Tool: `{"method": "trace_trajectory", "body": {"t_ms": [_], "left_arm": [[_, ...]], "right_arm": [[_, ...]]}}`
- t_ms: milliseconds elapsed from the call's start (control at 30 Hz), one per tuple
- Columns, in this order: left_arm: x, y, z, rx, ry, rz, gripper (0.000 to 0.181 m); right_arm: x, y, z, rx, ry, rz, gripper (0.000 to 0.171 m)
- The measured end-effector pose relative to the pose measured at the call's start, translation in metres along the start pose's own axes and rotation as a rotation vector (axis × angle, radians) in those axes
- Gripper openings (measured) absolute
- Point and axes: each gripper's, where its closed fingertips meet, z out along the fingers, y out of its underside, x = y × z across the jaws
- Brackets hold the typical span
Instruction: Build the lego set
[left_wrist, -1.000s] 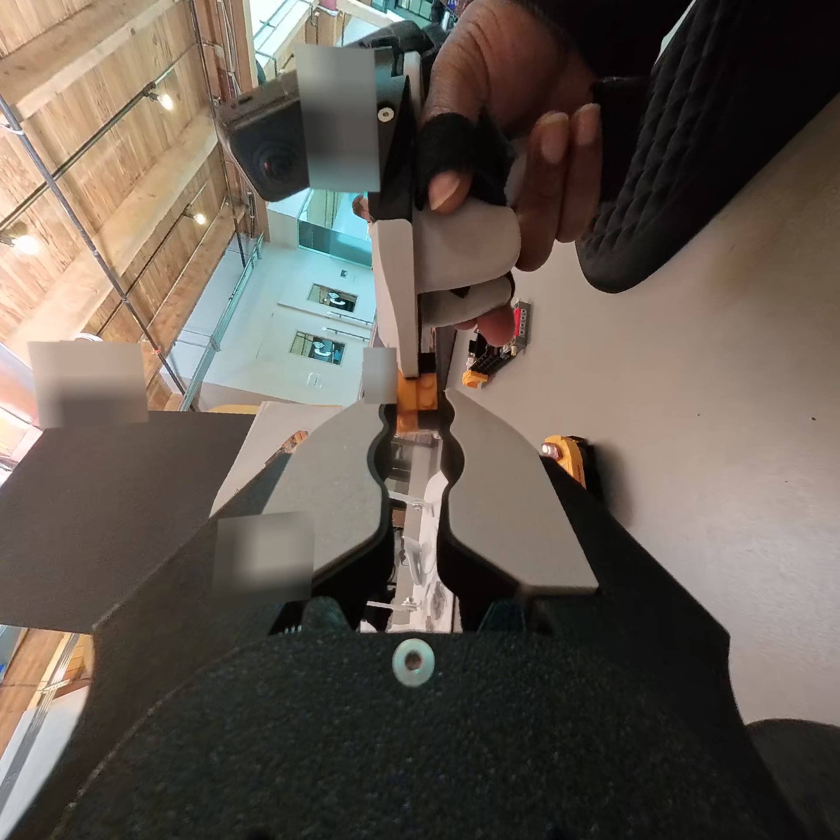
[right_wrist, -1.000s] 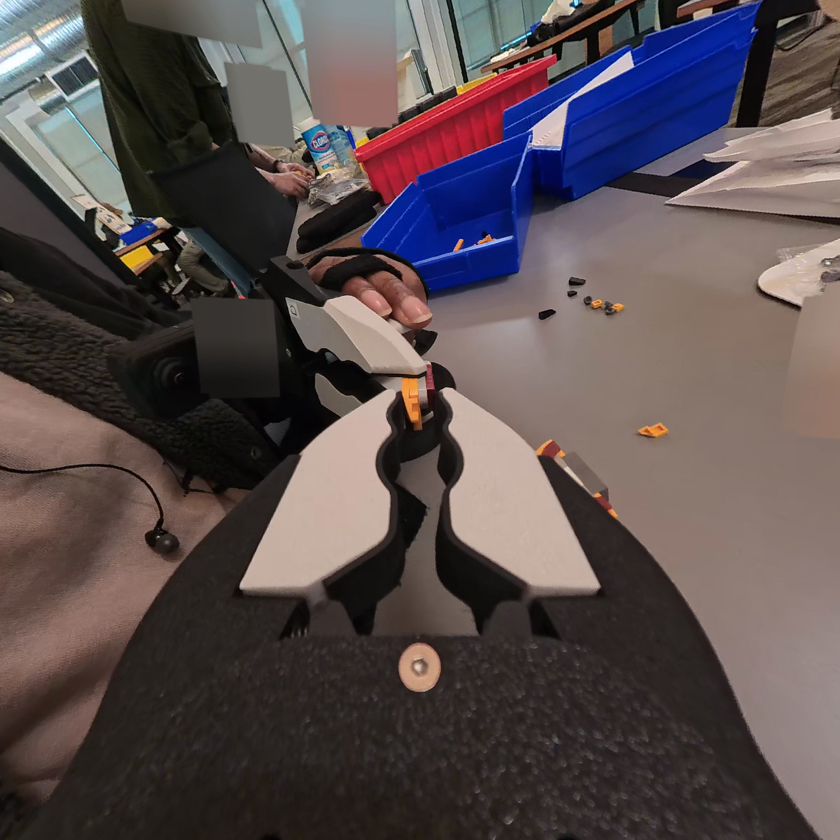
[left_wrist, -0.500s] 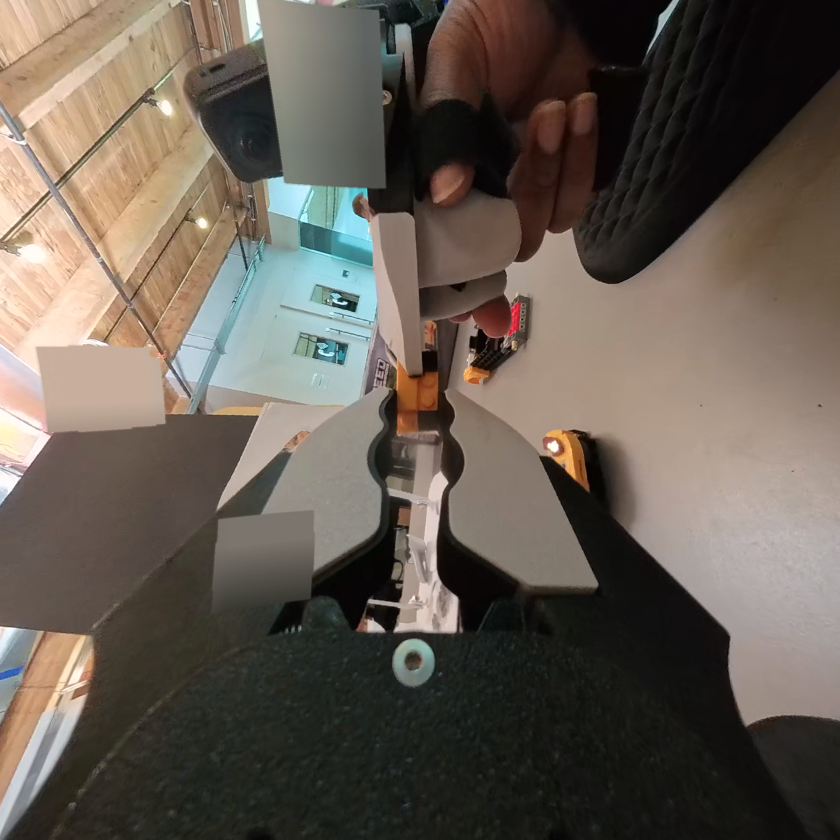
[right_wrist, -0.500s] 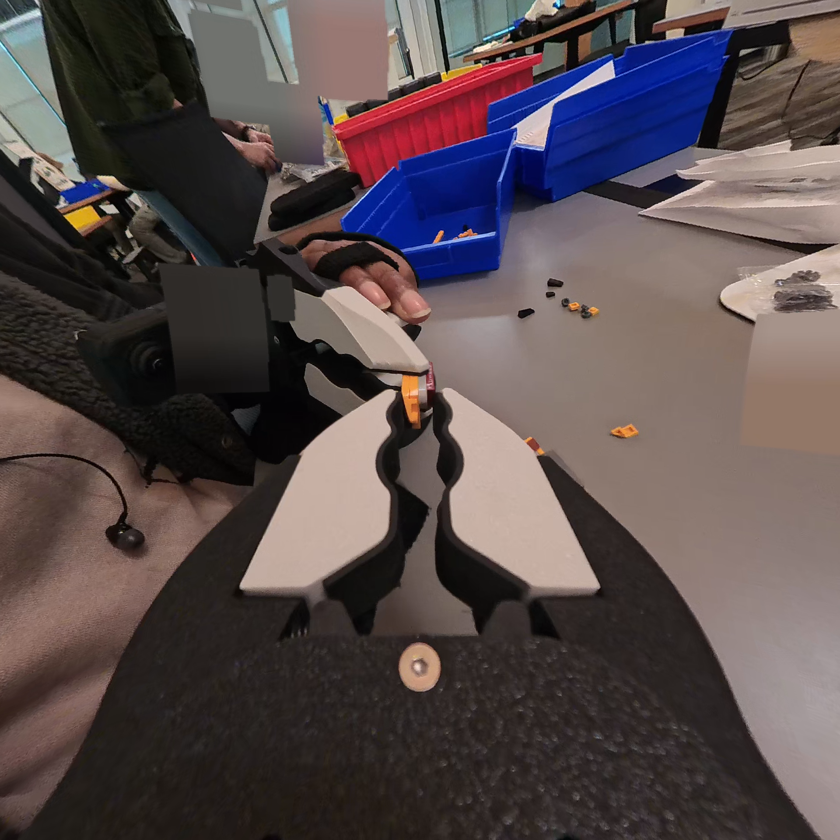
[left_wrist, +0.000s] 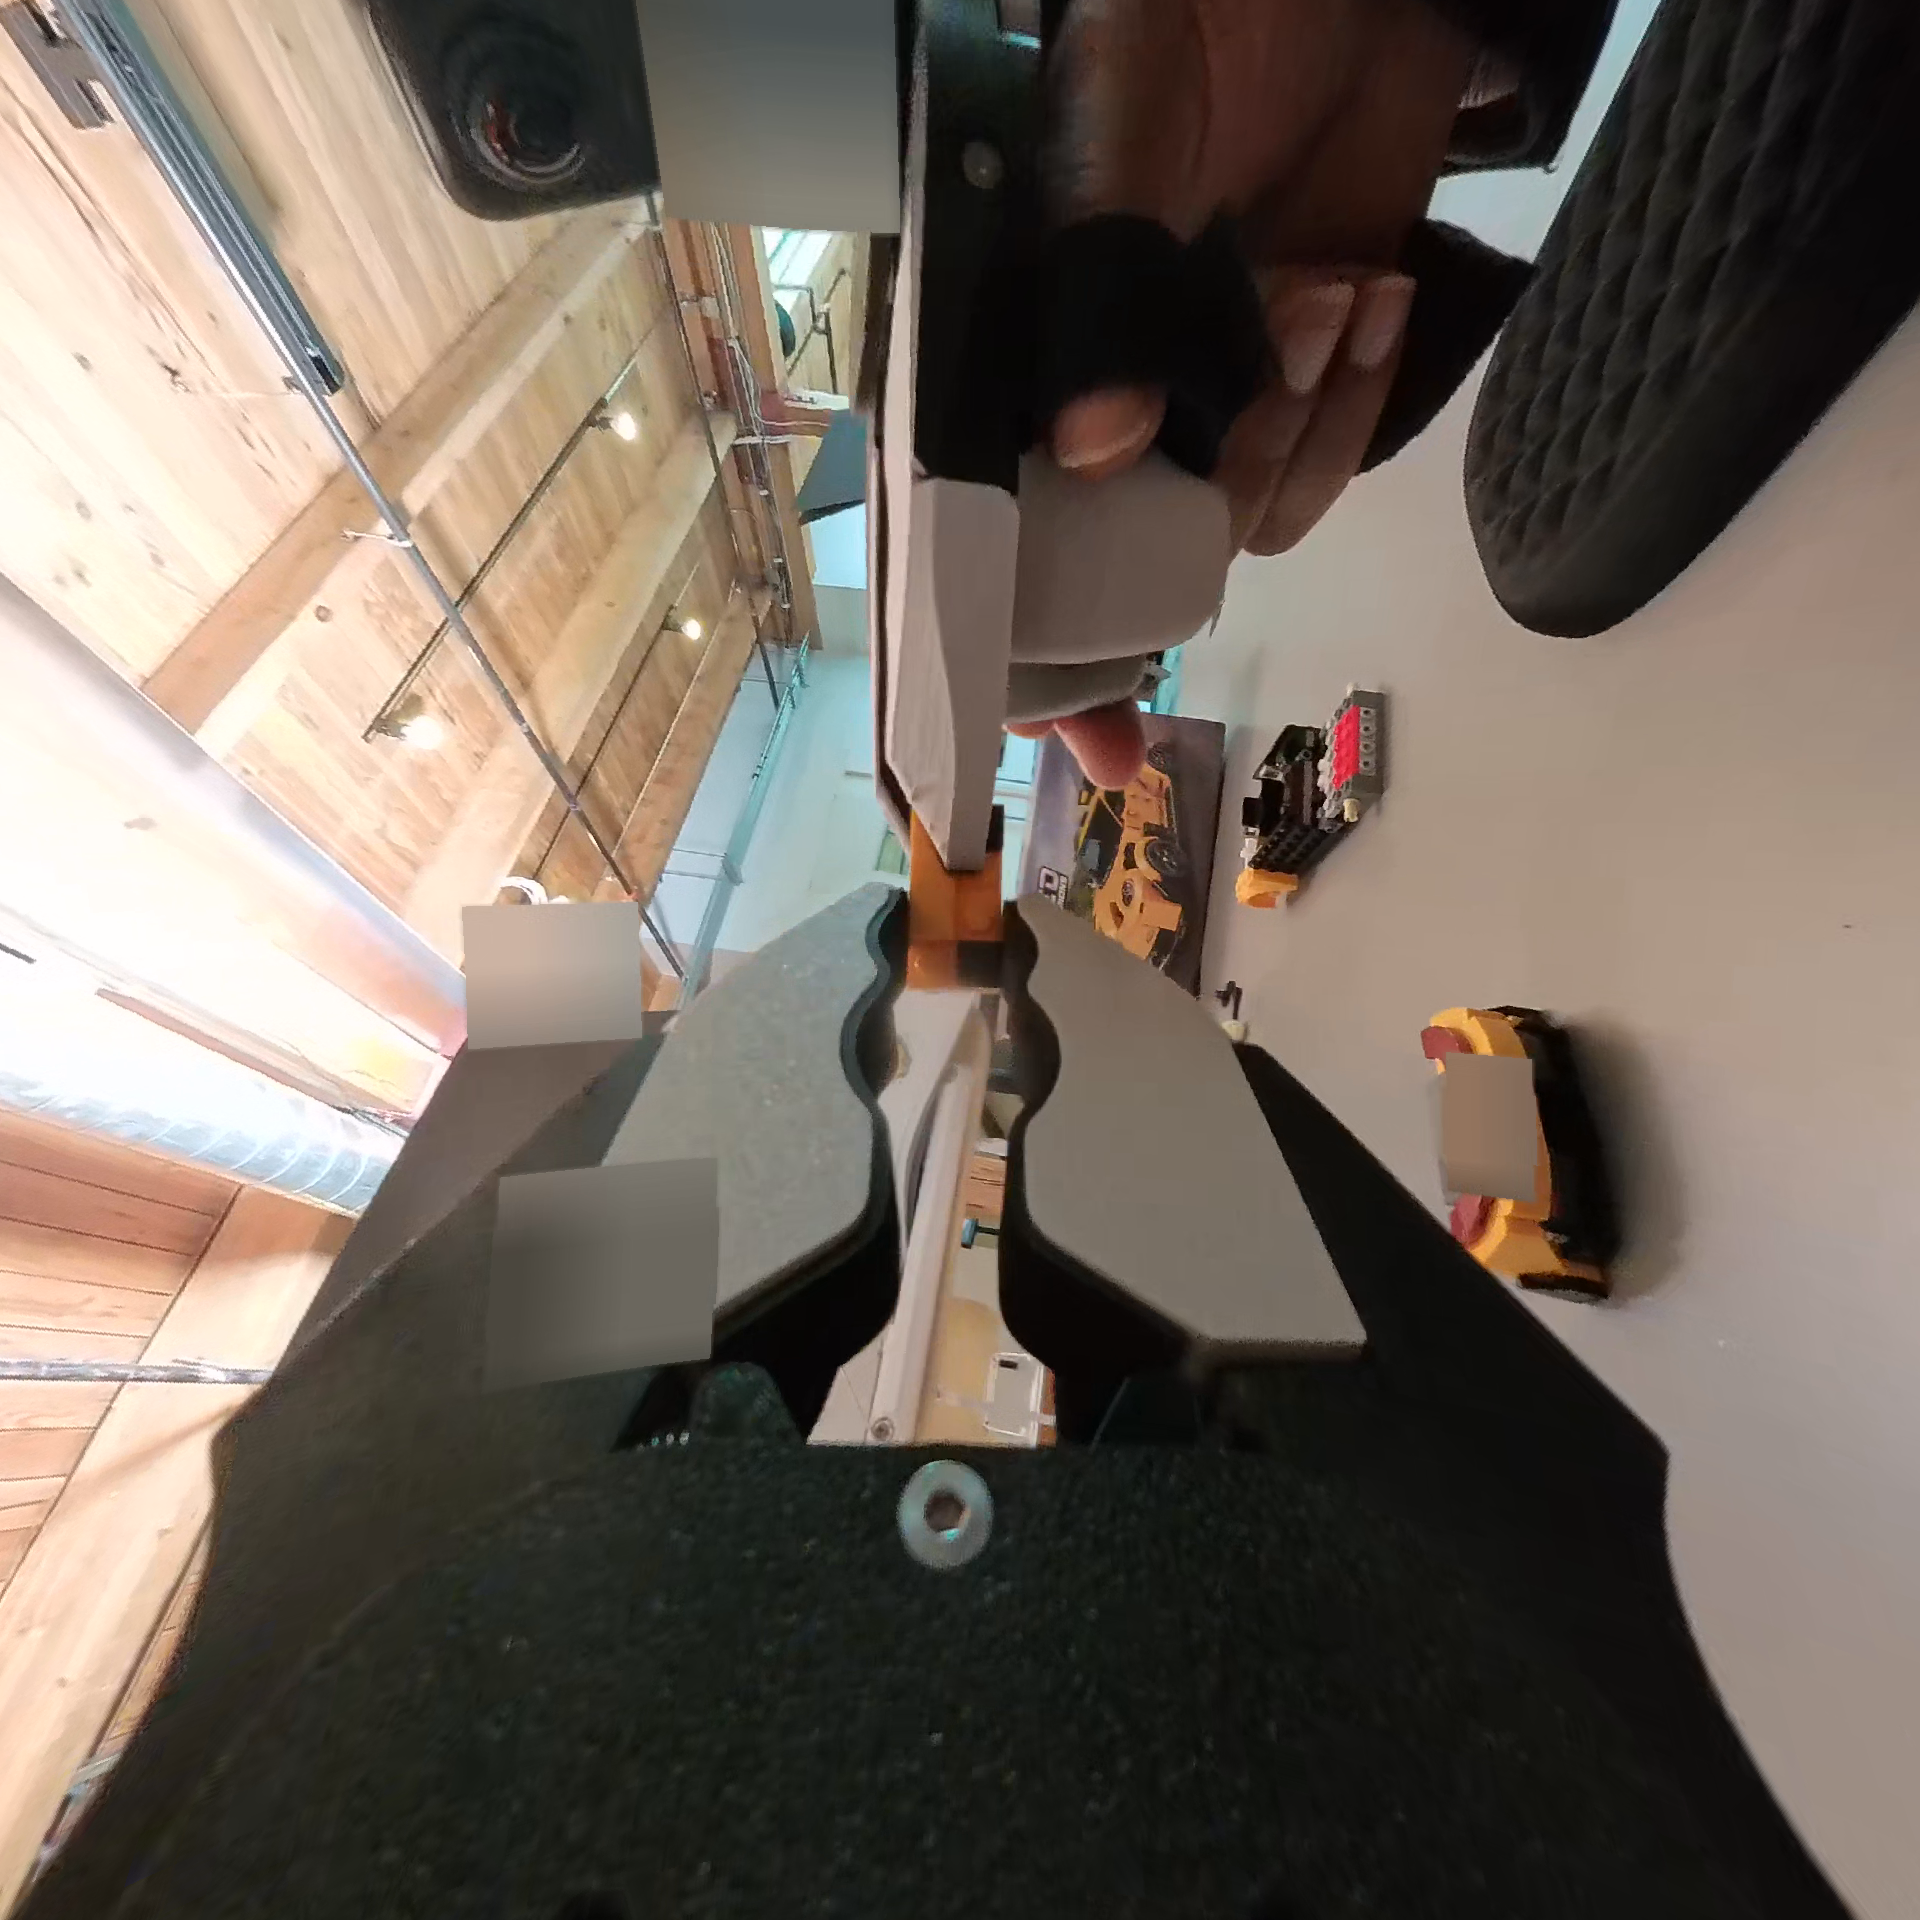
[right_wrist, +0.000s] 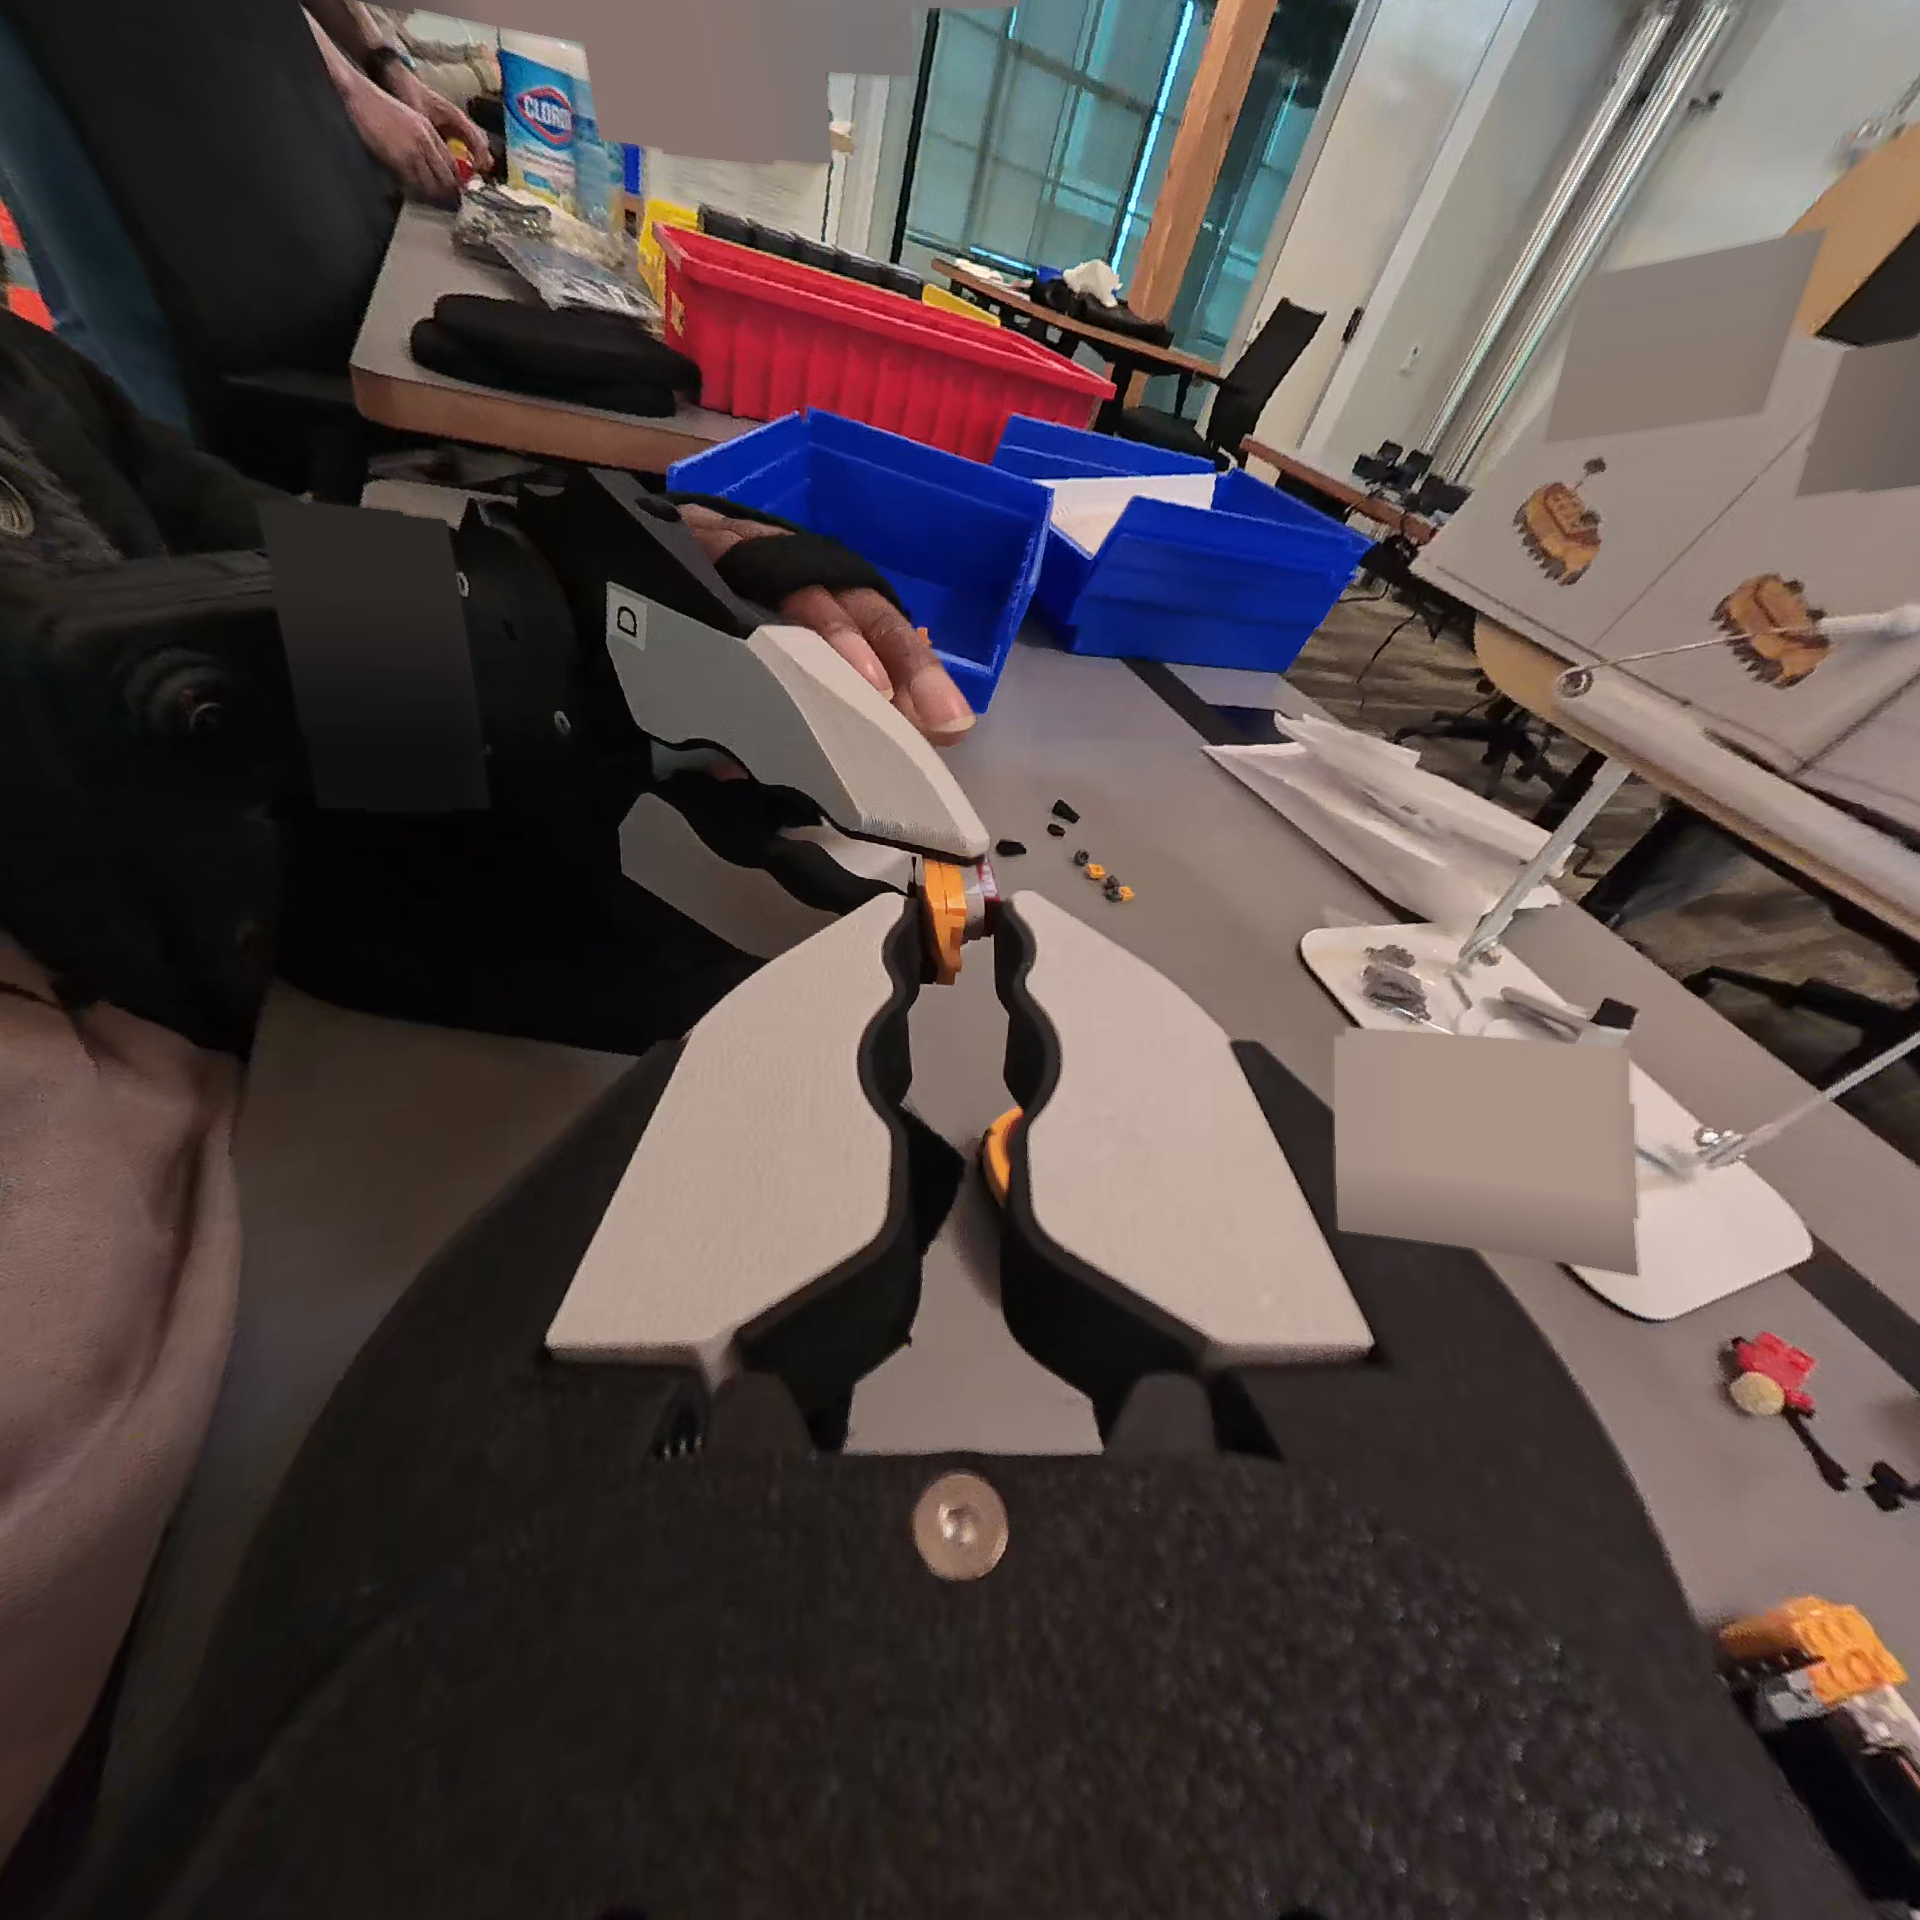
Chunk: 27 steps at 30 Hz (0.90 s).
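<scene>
A small orange lego assembly (left_wrist: 951, 920) with a dark red part (right_wrist: 985, 891) is held in the air between both grippers. My left gripper (left_wrist: 951, 930) is shut on it. My right gripper (right_wrist: 951, 920) is shut on the same assembly from the opposite side. In the left wrist view the right gripper's fingers (left_wrist: 951, 707) come down from above onto the piece. In the right wrist view the left gripper's fingers (right_wrist: 873, 769) come in from the left. A yellow car body part (left_wrist: 1507, 1153) and a black and grey chassis (left_wrist: 1314, 790) lie on the grey table (left_wrist: 1714, 935).
An instruction booklet (left_wrist: 1132, 862) lies beyond the chassis. Blue bins (right_wrist: 935, 540) and a red bin (right_wrist: 862, 343) stand at the back. Loose small pieces (right_wrist: 1091, 868), a white lamp base (right_wrist: 1455, 997), a red piece (right_wrist: 1766, 1371) and an orange and black build (right_wrist: 1829, 1683) lie to the right.
Both grippers stay shut on the orange assembly. The right gripper has swung its view to the right and sits closer to the left gripper. The pair has turned together.
</scene>
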Motion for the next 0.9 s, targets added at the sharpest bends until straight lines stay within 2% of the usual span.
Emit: {"method": "trace_trajectory", "body": {"t_ms": [200,333,433,533,567,633,700,767,900], "left_arm": [[0.000,0.001,0.000,0.002,-0.004,-0.001,0.017],[0.006,0.001,0.000,0.028,0.047,-0.100,0.023],[0.005,0.005,-0.001,0.076,0.125,-0.363,0.030],[-0.003,0.008,-0.003,0.169,0.240,-0.781,0.032],[-0.003,0.008,-0.003,0.196,0.290,-0.915,0.038],[-0.002,0.004,-0.006,0.268,0.374,-1.084,0.039],[0.002,-0.001,-0.009,0.295,0.421,-1.111,0.031],[0.006,-0.006,-0.013,0.311,0.467,-1.094,0.015],[0.010,-0.007,-0.015,0.298,0.489,-1.053,0.014]], "right_arm": [[0.001,0.001,0.001,0.001,0.017,-0.020,0.013],[0.005,0.005,0.001,0.021,0.012,0.010,0.013],[0.012,0.006,-0.005,0.040,0.023,-0.026,0.013],[0.011,0.008,-0.008,0.037,0.024,-0.094,0.013],[0.007,0.009,-0.006,0.031,0.015,-0.123,0.013],[-0.002,0.010,-0.001,0.027,-0.006,-0.180,0.013],[-0.008,0.010,0.003,0.034,-0.025,-0.205,0.013],[-0.008,0.010,0.005,0.037,-0.033,-0.213,0.013],[-0.011,0.013,0.006,0.019,-0.067,-0.211,0.013]]}}
